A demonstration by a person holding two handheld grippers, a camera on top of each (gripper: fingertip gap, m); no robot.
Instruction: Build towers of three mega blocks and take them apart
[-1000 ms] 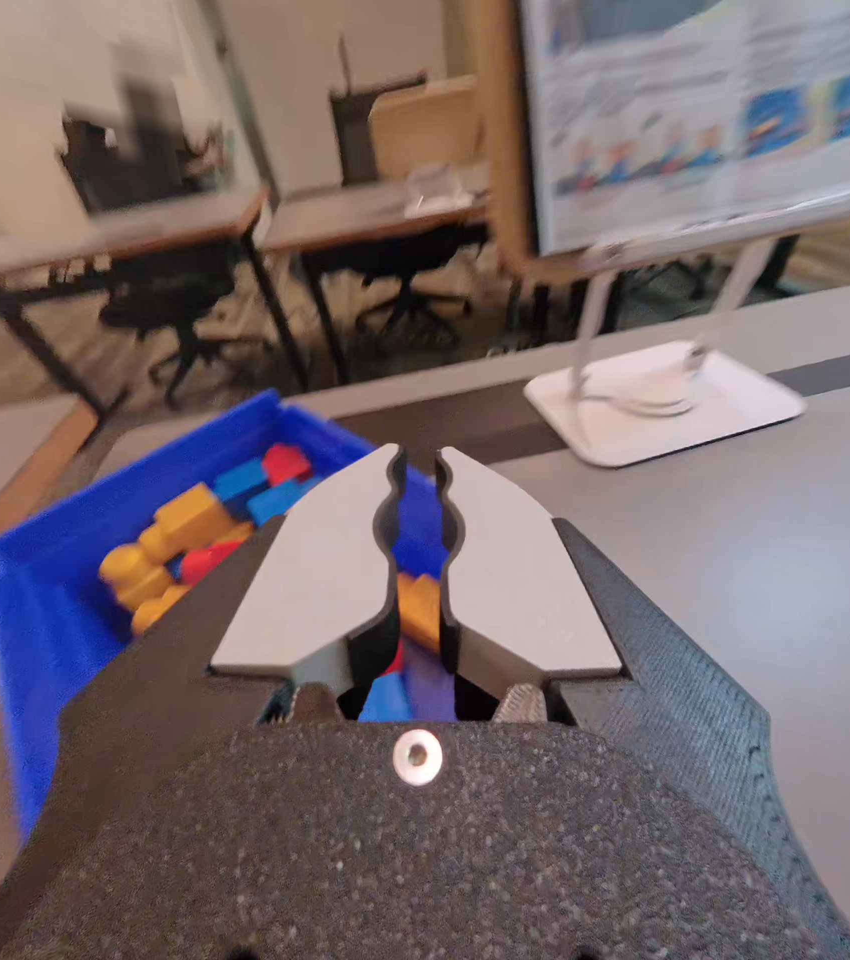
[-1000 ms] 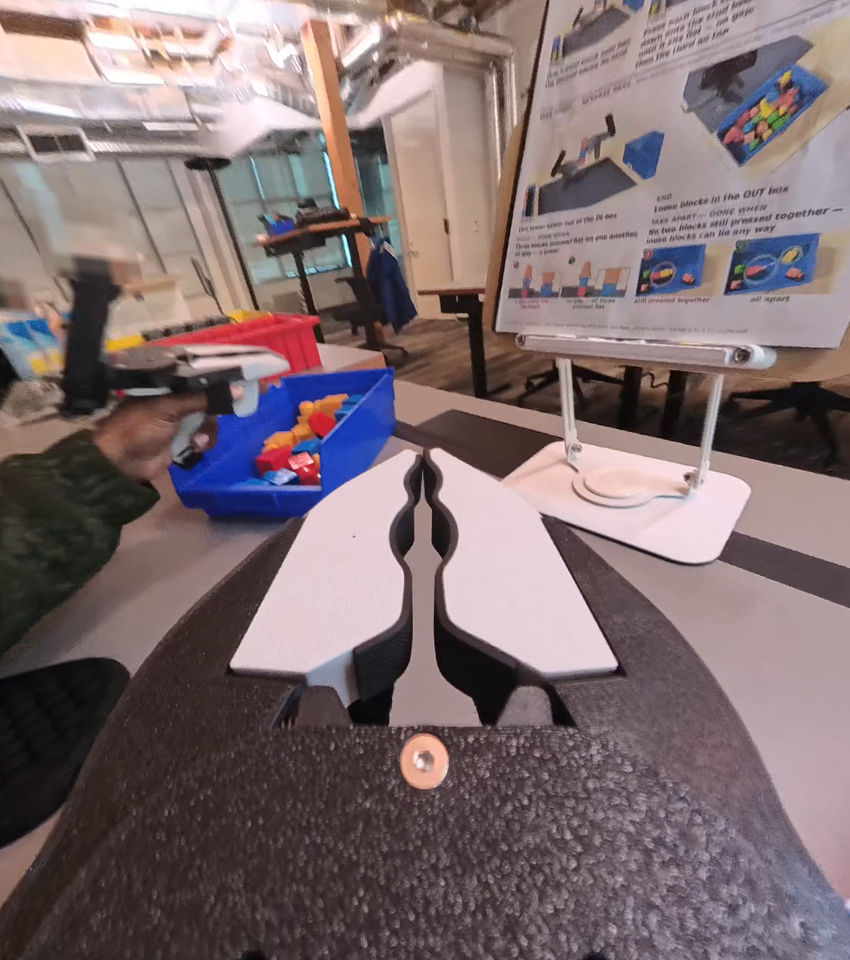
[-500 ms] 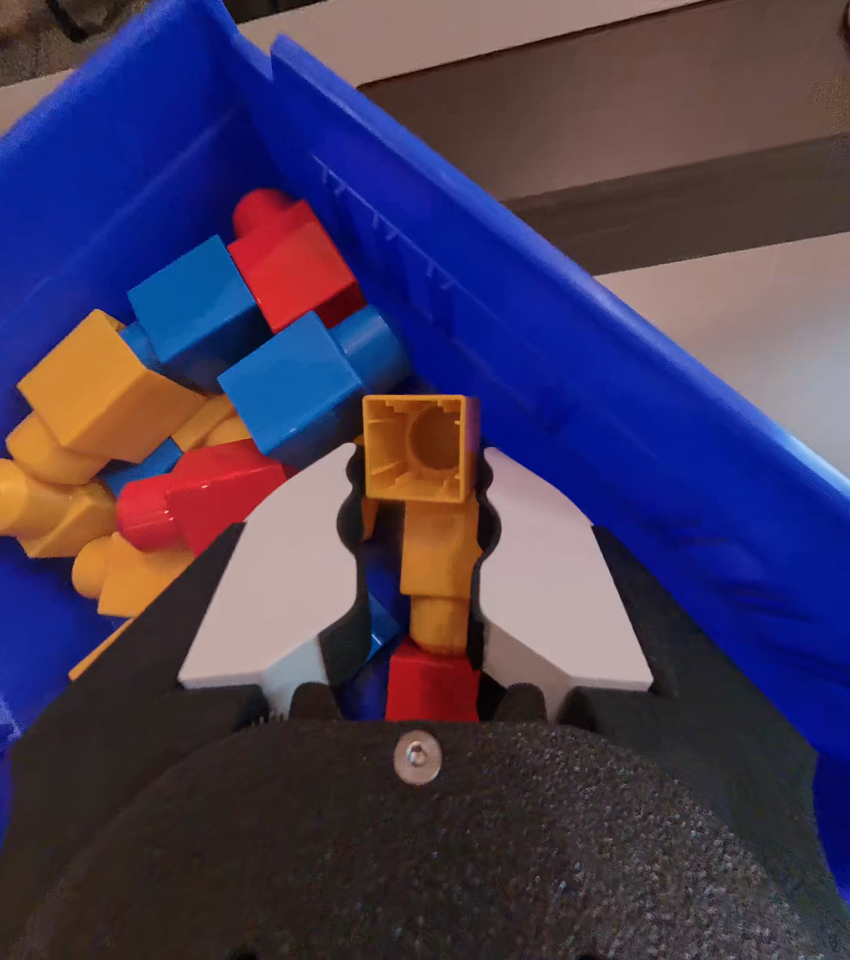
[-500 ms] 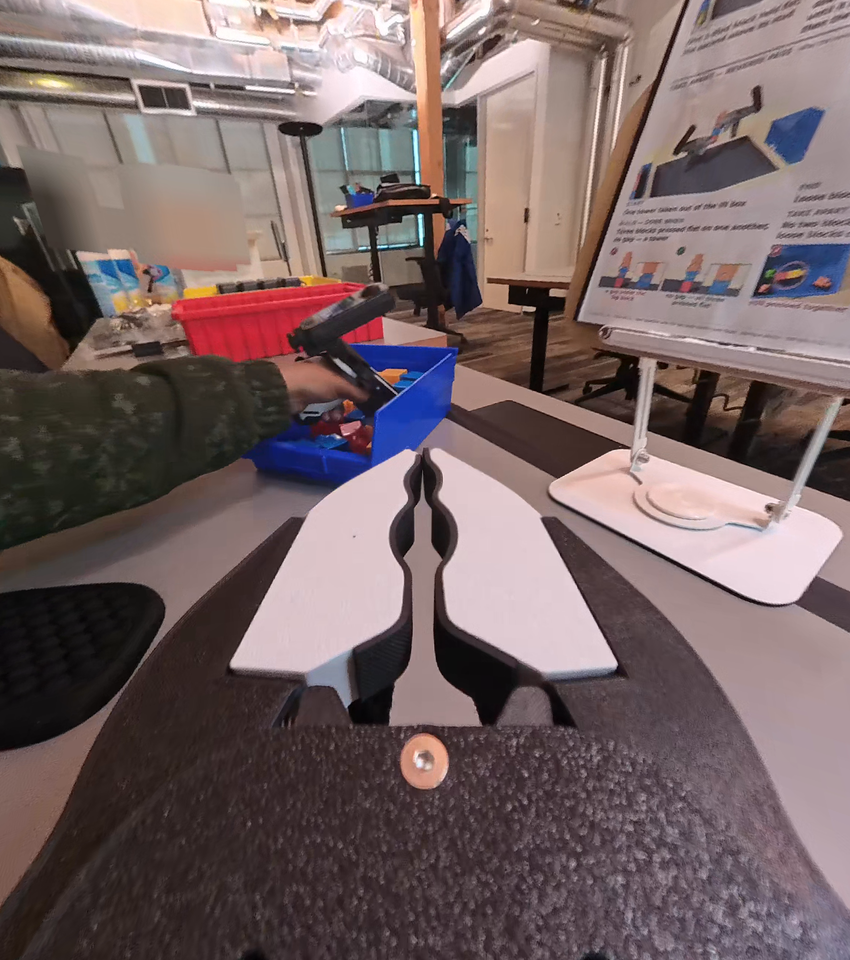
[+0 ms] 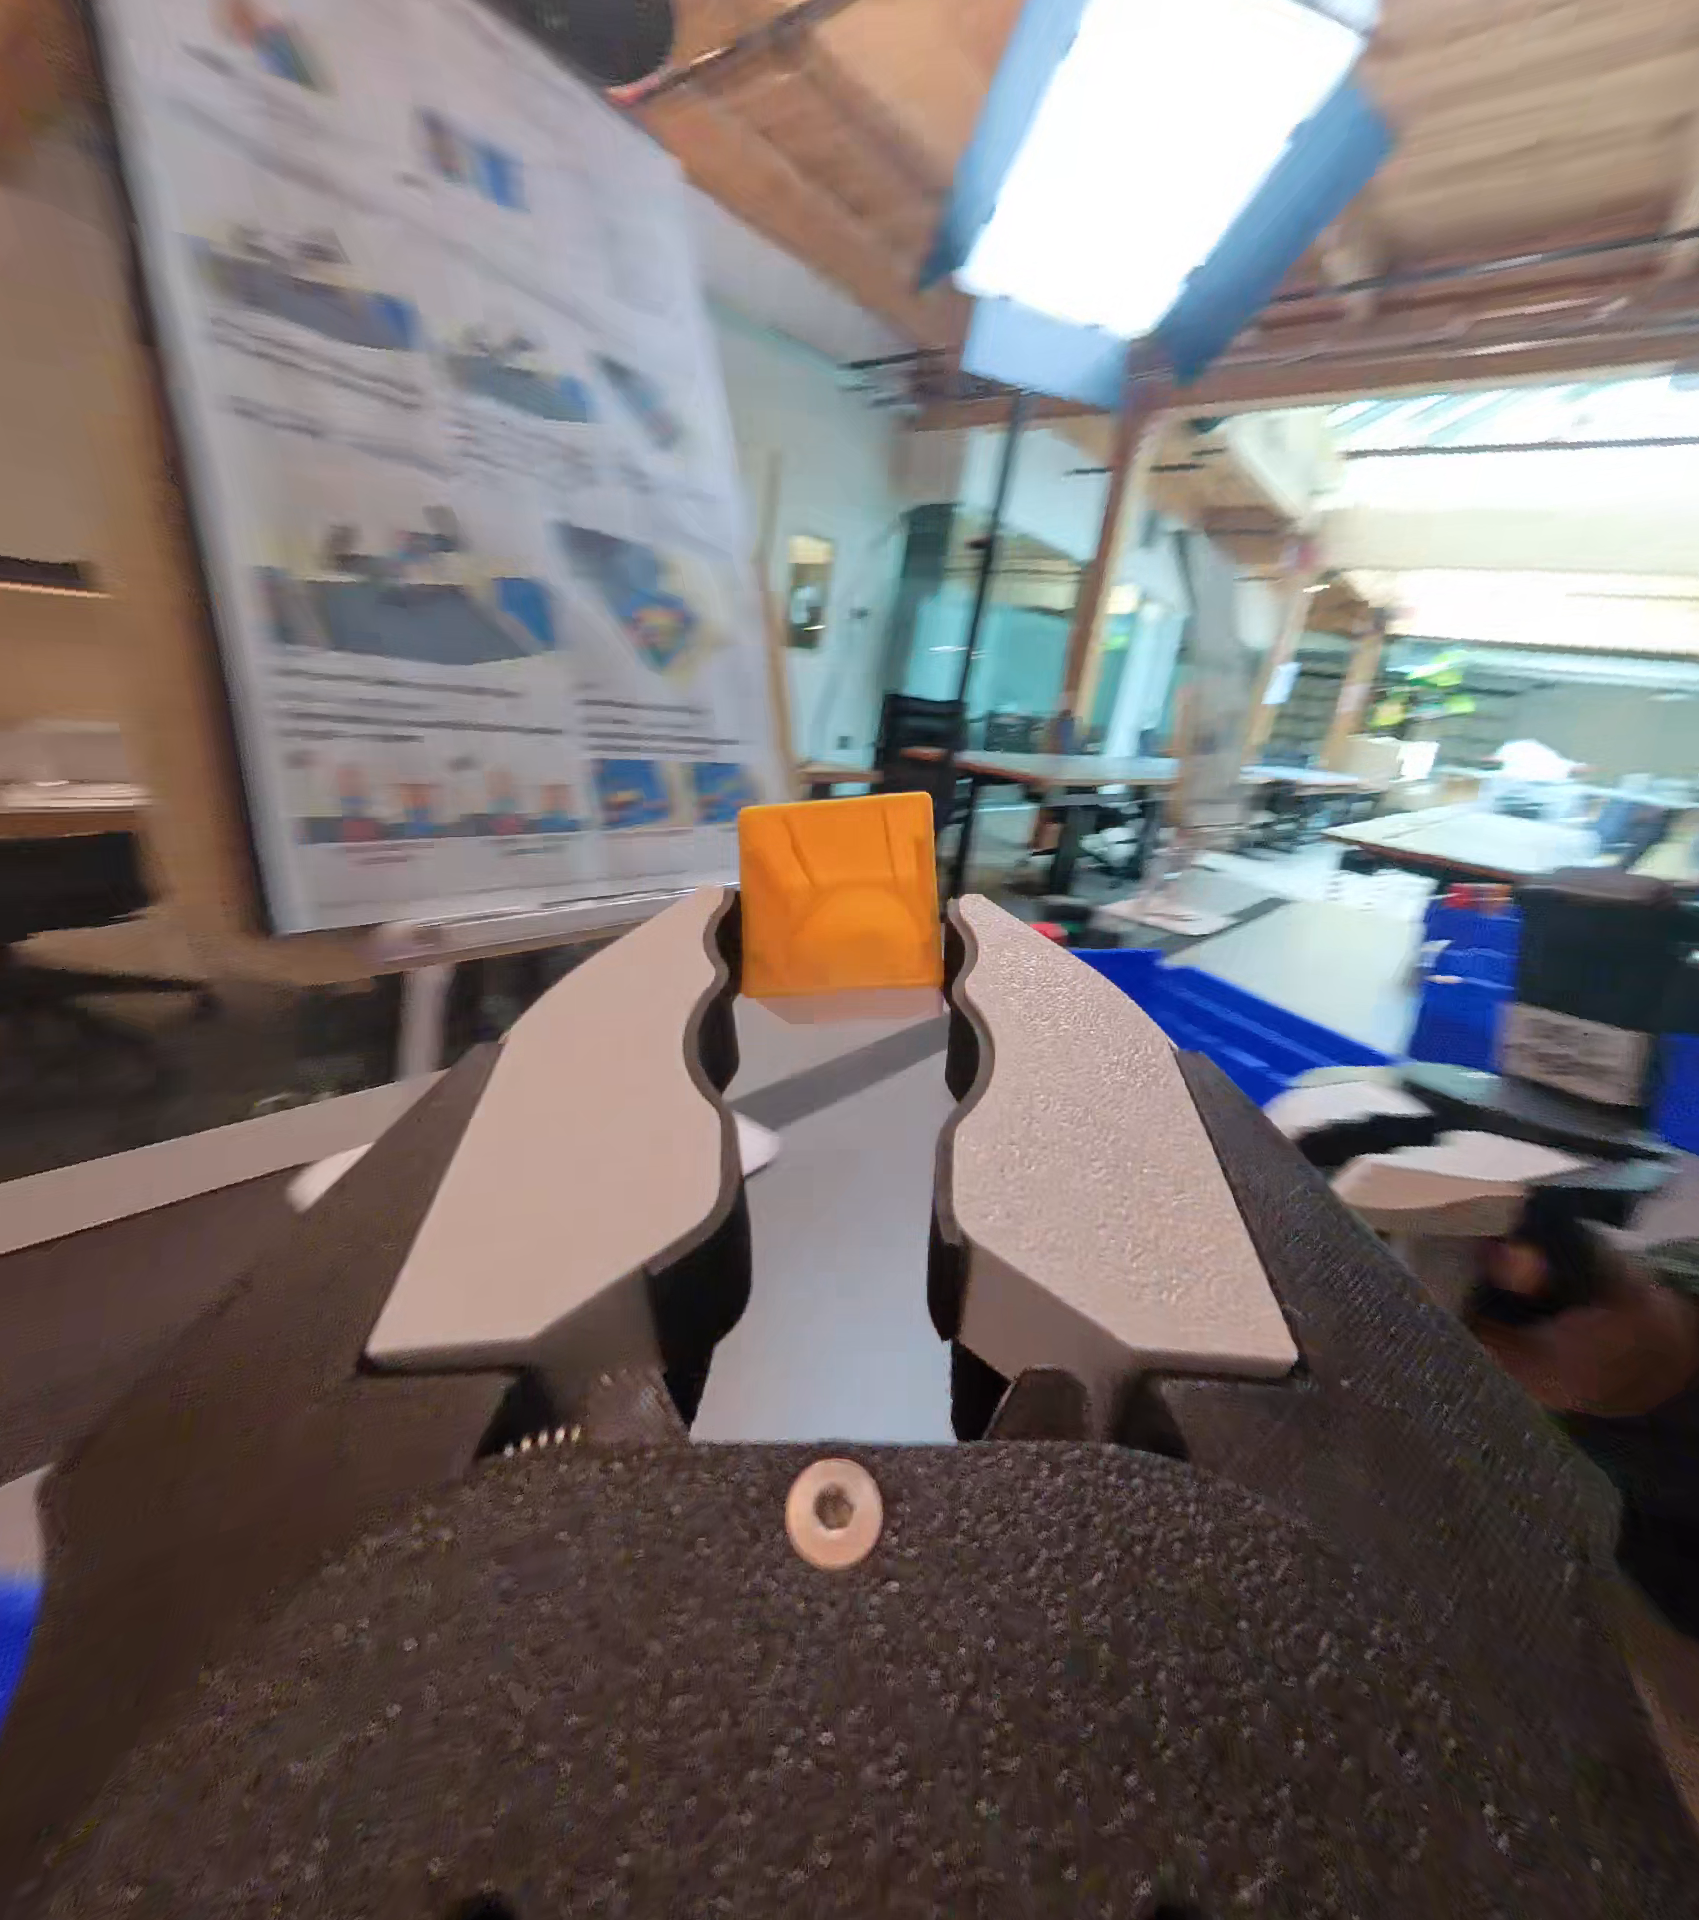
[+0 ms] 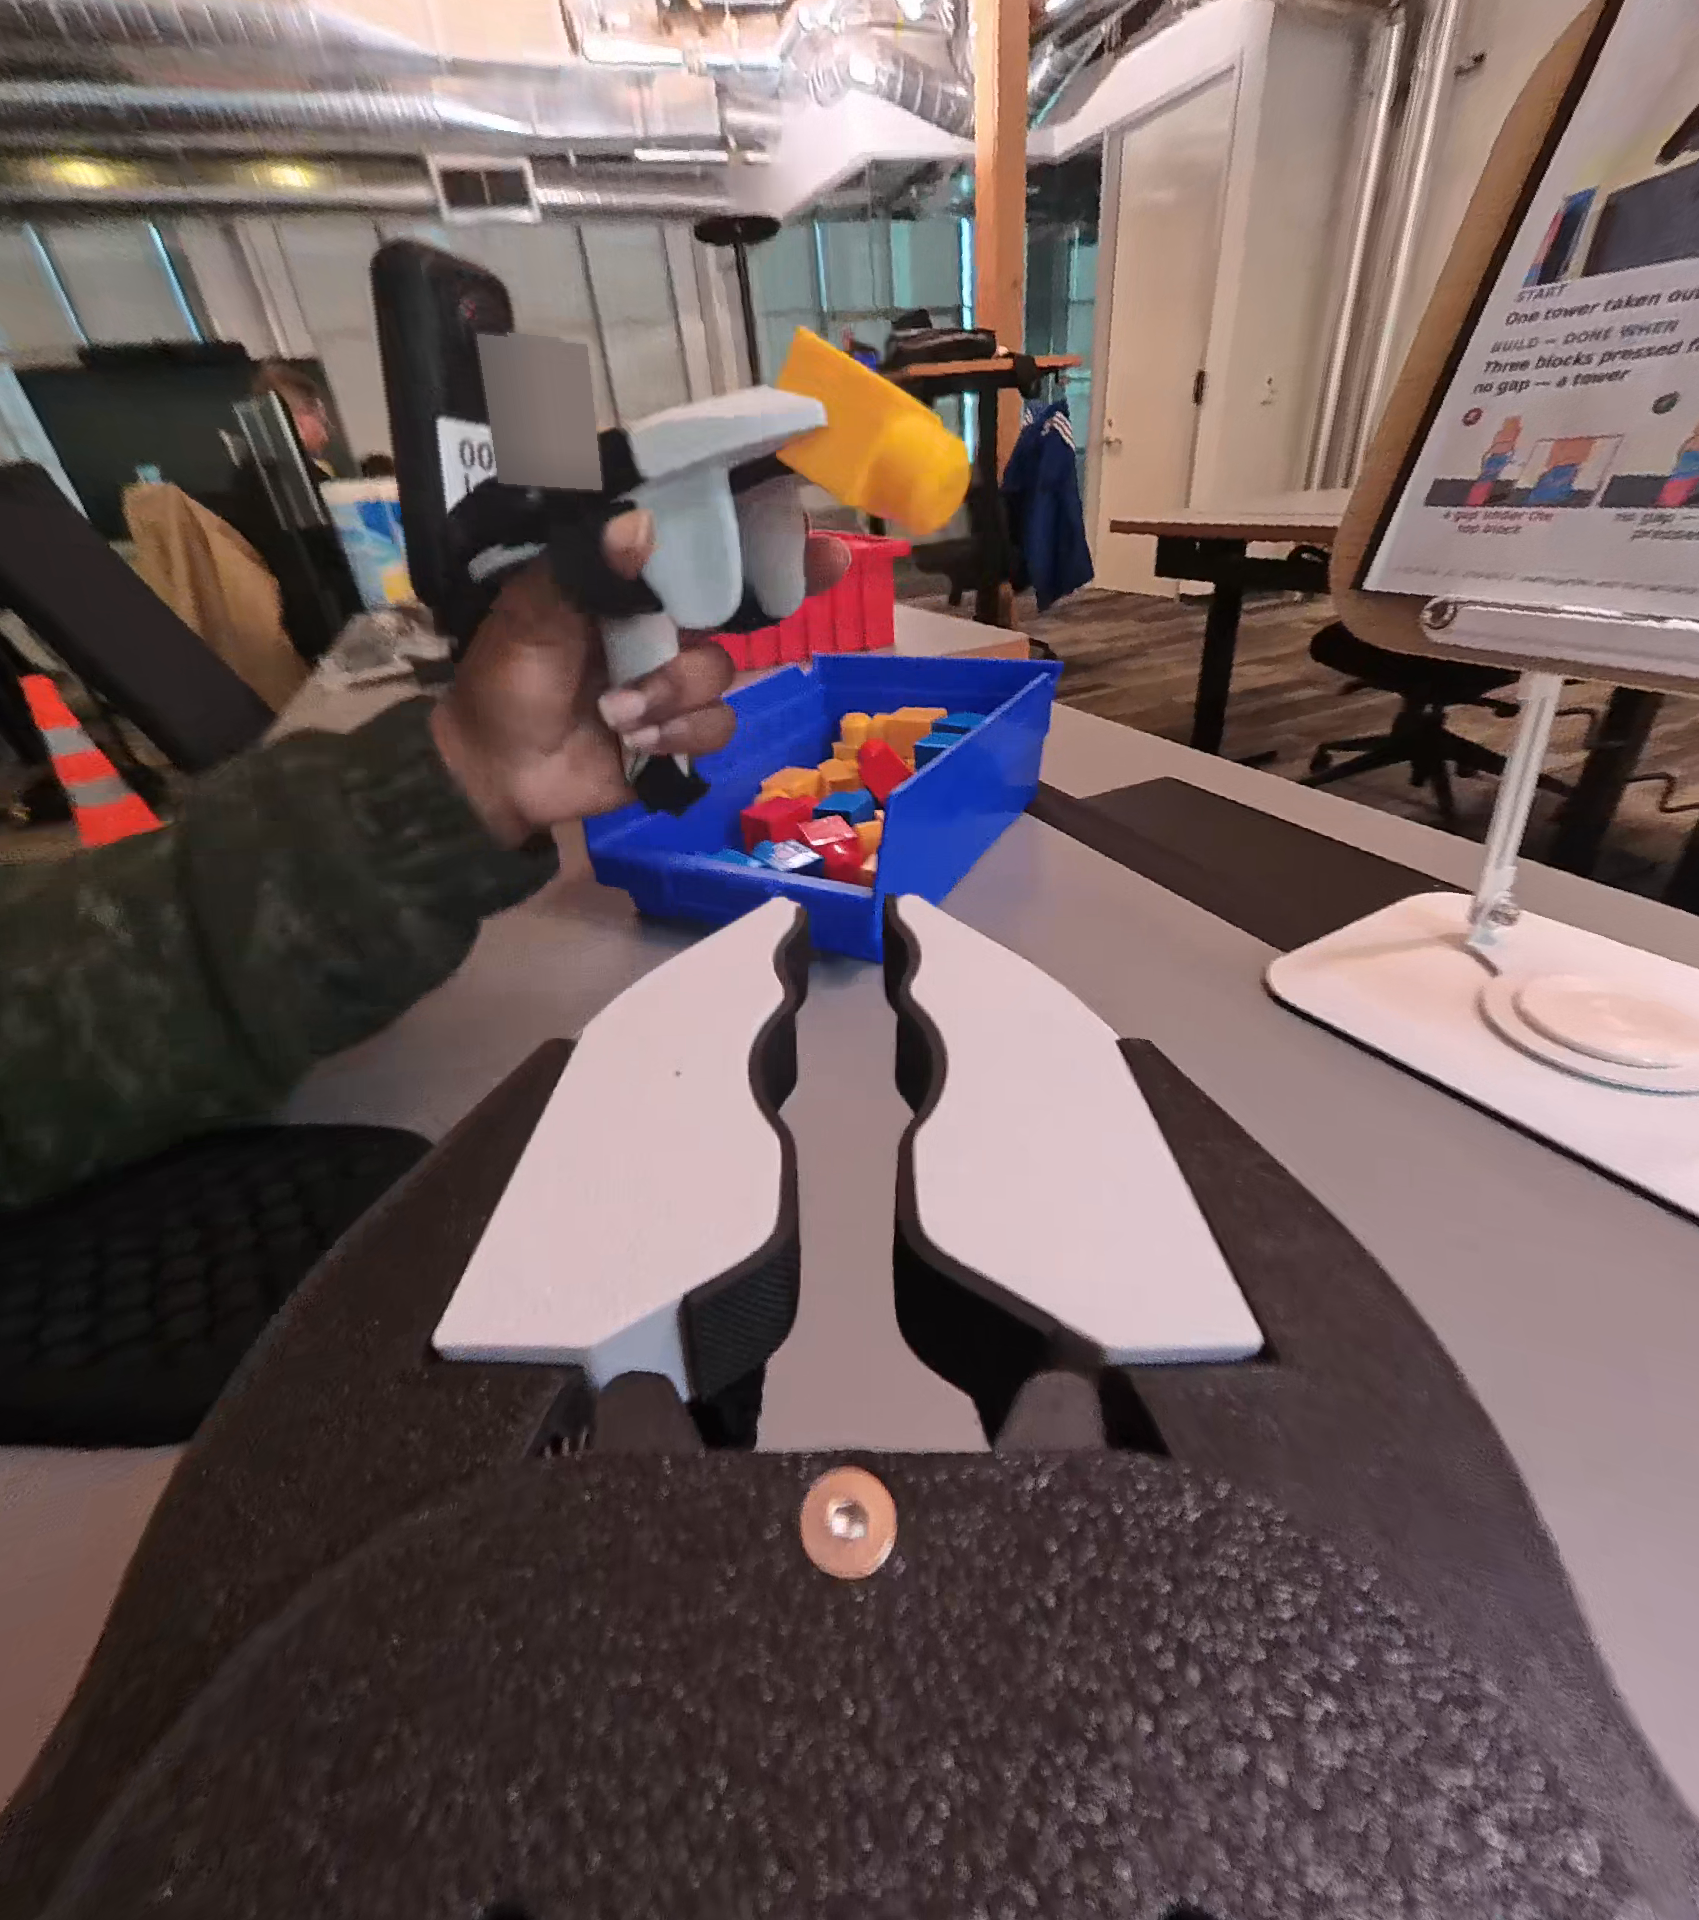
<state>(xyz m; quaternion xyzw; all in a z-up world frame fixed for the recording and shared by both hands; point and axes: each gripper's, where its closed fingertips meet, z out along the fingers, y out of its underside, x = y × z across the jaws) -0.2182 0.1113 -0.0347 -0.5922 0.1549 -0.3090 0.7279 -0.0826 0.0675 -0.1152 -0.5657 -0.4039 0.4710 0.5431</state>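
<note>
Left claw [image 5: 837,914] pinching yellow block [image 5: 837,902] above blue bin [image 6: 938,810] — right claw [image 6: 840,920] narrow, empty.

An open-plan office workshop: desks [image 6: 1229,520], swivel chairs [image 6: 1396,665], exposed ceiling ducts [image 6: 305,94] and glass partitions [image 6: 616,301]

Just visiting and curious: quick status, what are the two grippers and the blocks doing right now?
Left gripper shut on yellow block, lifted above blue bin. Right gripper empty, slightly open, low over table. Other blocks loose in bin. Nothing in the way.
</note>
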